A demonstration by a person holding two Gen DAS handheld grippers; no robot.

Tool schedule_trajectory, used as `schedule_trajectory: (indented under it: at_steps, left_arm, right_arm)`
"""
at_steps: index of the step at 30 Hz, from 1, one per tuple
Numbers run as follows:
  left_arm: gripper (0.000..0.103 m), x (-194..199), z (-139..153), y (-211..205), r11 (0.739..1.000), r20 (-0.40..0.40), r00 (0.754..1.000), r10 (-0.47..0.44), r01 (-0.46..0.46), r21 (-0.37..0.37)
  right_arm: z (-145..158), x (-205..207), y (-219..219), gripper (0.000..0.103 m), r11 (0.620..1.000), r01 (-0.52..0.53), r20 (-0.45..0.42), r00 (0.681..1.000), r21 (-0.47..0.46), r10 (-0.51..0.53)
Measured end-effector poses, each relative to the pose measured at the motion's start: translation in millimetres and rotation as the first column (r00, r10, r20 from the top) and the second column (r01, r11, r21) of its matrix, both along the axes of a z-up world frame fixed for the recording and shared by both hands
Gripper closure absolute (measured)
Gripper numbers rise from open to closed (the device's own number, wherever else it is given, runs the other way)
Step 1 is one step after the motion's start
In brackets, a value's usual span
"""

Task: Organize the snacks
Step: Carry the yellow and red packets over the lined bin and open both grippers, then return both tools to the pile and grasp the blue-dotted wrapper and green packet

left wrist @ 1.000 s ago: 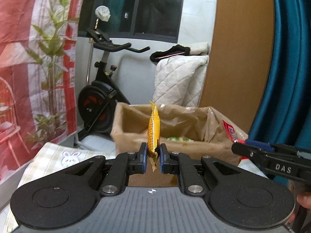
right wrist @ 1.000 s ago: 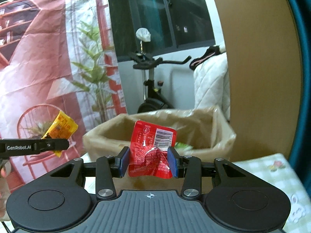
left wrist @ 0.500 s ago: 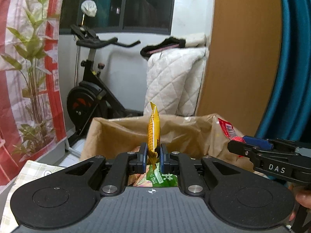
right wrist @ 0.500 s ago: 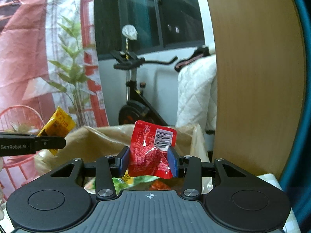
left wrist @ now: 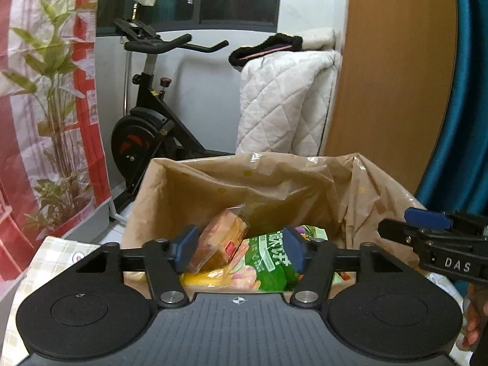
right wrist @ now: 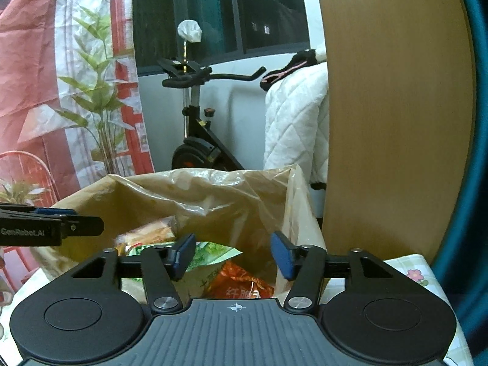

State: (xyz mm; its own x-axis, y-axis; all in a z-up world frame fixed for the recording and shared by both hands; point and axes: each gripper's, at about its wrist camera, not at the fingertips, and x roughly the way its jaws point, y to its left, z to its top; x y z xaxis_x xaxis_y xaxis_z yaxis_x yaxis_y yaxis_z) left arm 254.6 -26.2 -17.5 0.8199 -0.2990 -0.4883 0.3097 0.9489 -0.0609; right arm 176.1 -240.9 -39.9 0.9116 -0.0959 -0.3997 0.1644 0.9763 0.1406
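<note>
The left gripper (left wrist: 238, 251) is held over the near edge of a brown bag (left wrist: 274, 183), its blue pads (left wrist: 186, 245) spread wide with nothing clamped between them. Just beyond and below the gap, inside the bag, an orange packet (left wrist: 221, 241) is seen lying tilted, close to the left pad; whether it is touched by that pad cannot be told. Beside it, a green packet (left wrist: 268, 262) is seen lower in the bag, with a yellow wrapper (left wrist: 207, 279) under it.

The right gripper (right wrist: 233, 254) is likewise held at the bag's (right wrist: 213, 195) near rim, jaws parted and empty. Below its gap the green packet (right wrist: 210, 251) is seen just beside the left pad, and a red-orange packet (right wrist: 241, 283) is seen lower, near the middle of the gap. The orange packet (right wrist: 149, 233) is seen blurred further left in the bag.

Each gripper is caught in the other's view, at the frame edge (left wrist: 427, 238) (right wrist: 52, 228). The bag is stood on a checked cloth (right wrist: 411, 274). An exercise bike (left wrist: 146, 122) and a white quilt (left wrist: 283, 100) are seen behind.
</note>
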Motion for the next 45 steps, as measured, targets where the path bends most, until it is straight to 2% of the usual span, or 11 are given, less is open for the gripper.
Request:
schedule_trajectory:
  at_steps: [4,8,10,23,29,37,41,45]
  left_arm:
    - [0.025,-18,6,8,1.0,0.003,1.0,0.023,-0.023,0.003]
    - [0.025,-38,12,18,1.0,0.016,0.999,0.029,-0.029,0.007]
    - [0.02,-48,15,23,0.999,0.024,0.999,0.042,-0.043,0.011]
    - [0.019,-99,5,63,0.996,-0.009,0.997,0.081,-0.081,-0.024]
    - [0.019,-111,-18,79,0.996,-0.068,0.994,0.085,-0.086,-0.011]
    - [0.02,-105,-61,90,0.996,-0.162,0.983,0.084,-0.086,-0.01]
    - [0.02,-98,-87,91,1.0,-0.187,0.982,0.0,0.005,0.025]
    - [0.02,-89,-117,92,0.988,-0.214,0.973,-0.086,0.111,0.106]
  right_arm:
    - [6,-17,7,0.044,1.0,-0.009,0.006,1.0,0.005,0.009]
    - [9,-37,17,0.043,1.0,-0.013,0.009,1.0,0.012,0.013]
    - [11,-47,22,0.043,1.0,-0.017,0.01,1.0,0.014,0.017]
    - [1,-103,39,0.043,0.999,-0.024,0.016,1.0,0.049,0.024]
    - [-22,-119,38,0.043,0.997,-0.015,-0.014,1.0,0.076,0.016]
    - [-64,-126,41,0.043,0.994,-0.002,-0.097,0.995,0.111,0.013]
    - [-82,-125,43,0.043,0.992,-0.001,-0.141,0.99,0.123,0.019]
    - [-95,-125,46,0.043,0.991,0.004,-0.172,0.985,0.131,0.018]
